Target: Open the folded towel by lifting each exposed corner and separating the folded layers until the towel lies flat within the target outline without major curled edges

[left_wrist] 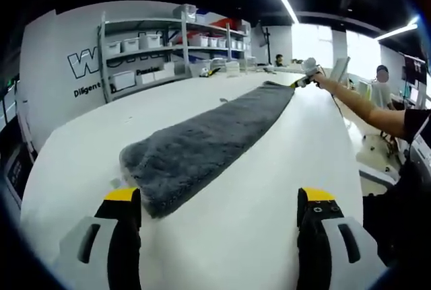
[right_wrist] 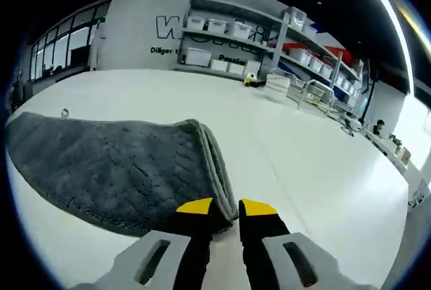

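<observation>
A: Where is the towel (left_wrist: 209, 145) lying relative to each gripper?

B: In the left gripper view, the grey towel is stretching away across the white table (left_wrist: 269, 209) as a long folded strip. Its near end is sitting just ahead of the left gripper (left_wrist: 219, 202), closer to the jaw on the view's left. The left gripper's jaws are standing wide apart and are holding nothing.

A: And the right gripper?

B: In the right gripper view, the right gripper (right_wrist: 226, 208) is closing on the towel (right_wrist: 114, 169) at its folded edge. The yellow-tipped jaws are sitting nearly together, with a corner of the fabric pinched between them.

A: What is proving hard to read?

B: The contact point itself is lying partly under the jaw tips, so how many layers are being pinched cannot be told. In the left gripper view, the far end of the strip is small, and the right gripper (left_wrist: 308, 75), held by the person's arm (left_wrist: 363, 105), is appearing there as a pale shape. The shelving (left_wrist: 175, 48) behind is carrying bins, and its wall lettering is being partly blocked.
</observation>
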### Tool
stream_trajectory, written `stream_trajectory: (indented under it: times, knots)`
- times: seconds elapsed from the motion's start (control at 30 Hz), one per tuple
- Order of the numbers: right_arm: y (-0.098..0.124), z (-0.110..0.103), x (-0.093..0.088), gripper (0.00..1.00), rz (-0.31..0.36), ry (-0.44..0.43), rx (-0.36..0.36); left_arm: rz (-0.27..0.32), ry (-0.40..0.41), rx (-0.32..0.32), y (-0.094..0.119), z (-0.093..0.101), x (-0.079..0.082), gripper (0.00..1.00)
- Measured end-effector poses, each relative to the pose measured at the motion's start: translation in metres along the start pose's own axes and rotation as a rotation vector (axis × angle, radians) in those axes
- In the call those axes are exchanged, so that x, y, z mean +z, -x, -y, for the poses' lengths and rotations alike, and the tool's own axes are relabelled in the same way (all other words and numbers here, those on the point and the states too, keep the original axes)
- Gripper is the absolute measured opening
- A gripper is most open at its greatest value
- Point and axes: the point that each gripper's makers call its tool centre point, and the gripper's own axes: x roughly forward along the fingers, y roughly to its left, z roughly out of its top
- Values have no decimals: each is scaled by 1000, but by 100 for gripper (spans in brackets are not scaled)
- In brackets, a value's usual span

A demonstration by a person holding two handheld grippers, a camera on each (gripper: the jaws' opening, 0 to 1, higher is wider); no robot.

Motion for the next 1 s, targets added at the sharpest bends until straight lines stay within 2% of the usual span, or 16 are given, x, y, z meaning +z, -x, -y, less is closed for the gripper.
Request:
stream_trajectory:
  times: [0.13, 0.23, 0.33, 0.43, 0.5, 0.6, 0.73, 0.83, 0.9, 1.0]
  knots:
    - [8, 7, 5, 32, -1, 37, -45, 4, 11, 7, 0, 1, 0, 95]
    - [21, 13, 8, 49, -11, 96, -98, 2, 22, 18, 1, 0, 0, 95]
    - [33, 5, 13, 61, 9, 104, -75, 19, 50, 27, 3, 0, 3, 95]
    - [46, -8, 19, 67, 24, 131, -26, 27, 50, 32, 6, 1, 4, 95]
    - [56, -22, 23, 75, 36, 158, 25, 29, 50, 38, 8, 1, 5, 95]
    - [73, -48, 26, 85, 60, 176, 119, 37, 66, 42, 13, 3, 5, 95]
    - [97, -81, 23, 98, 80, 244, 205, 34, 73, 36, 18, 8, 3, 95]
    - [112, -102, 18, 99, 81, 267, 274, 39, 72, 37, 21, 13, 3, 96]
    - [123, -118, 17, 99, 105, 279, 325, 51, 68, 39, 25, 15, 5, 96]
    - [135, -136, 15, 99, 115, 265, 390, 62, 76, 44, 28, 19, 8, 95]
